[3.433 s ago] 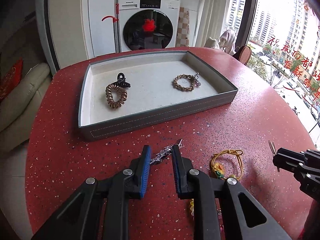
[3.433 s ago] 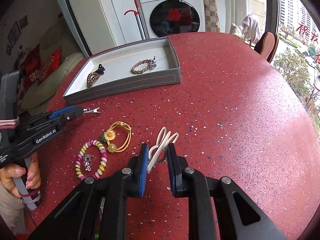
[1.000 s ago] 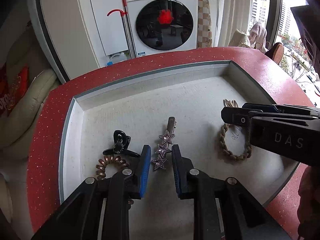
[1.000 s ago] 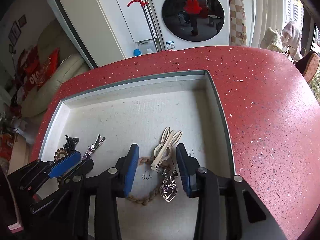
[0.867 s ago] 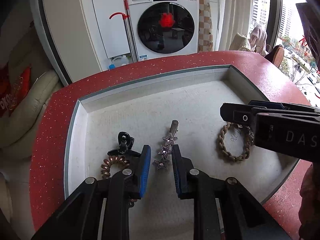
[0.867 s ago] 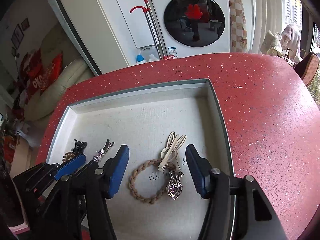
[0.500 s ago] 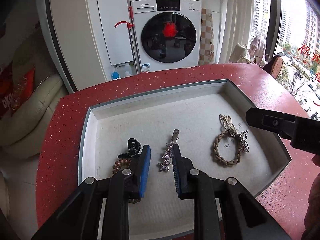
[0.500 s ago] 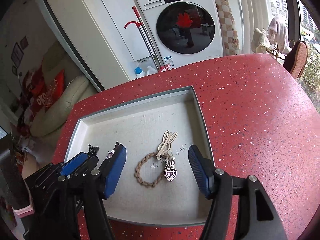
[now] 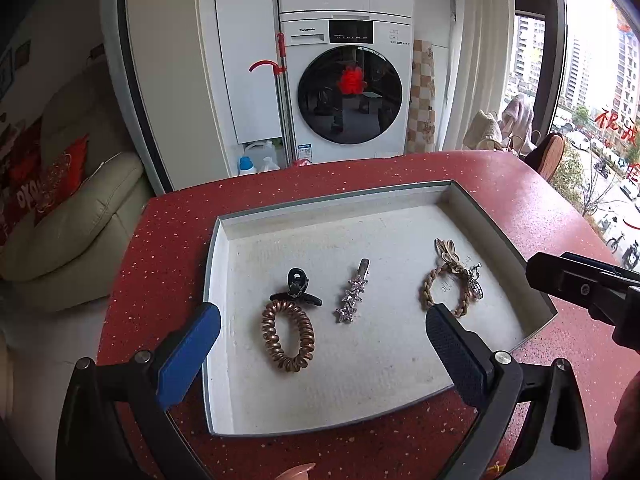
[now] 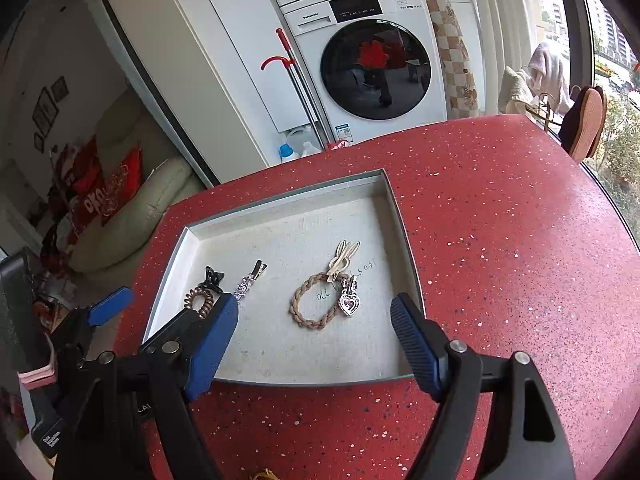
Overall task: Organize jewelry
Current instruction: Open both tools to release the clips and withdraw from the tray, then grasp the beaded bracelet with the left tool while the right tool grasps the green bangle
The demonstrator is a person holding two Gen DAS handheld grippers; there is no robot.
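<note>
Red speckled table (image 9: 500, 184), and on it sits the grey tray (image 9: 216, 264) with everything laid out inside. At the tray's left end, a black claw clip (image 9: 296, 286) touches a coiled hair tie (image 9: 286, 336). Just right of those, mid-tray, lies the star hair clip (image 9: 352, 292). Toward the tray's right wall, a braided bracelet (image 10: 316, 306) with a heart charm (image 10: 349, 303), a cream clip (image 10: 342, 260) overlapping its top. Left gripper (image 9: 320, 344) spread wide, holding nothing; right gripper (image 10: 314, 334) wide apart too, empty, both over the tray's near edge.

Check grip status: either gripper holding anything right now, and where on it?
Nothing held. Left gripper and right gripper are both wide open above the tray; star clip lies released inside.
</note>
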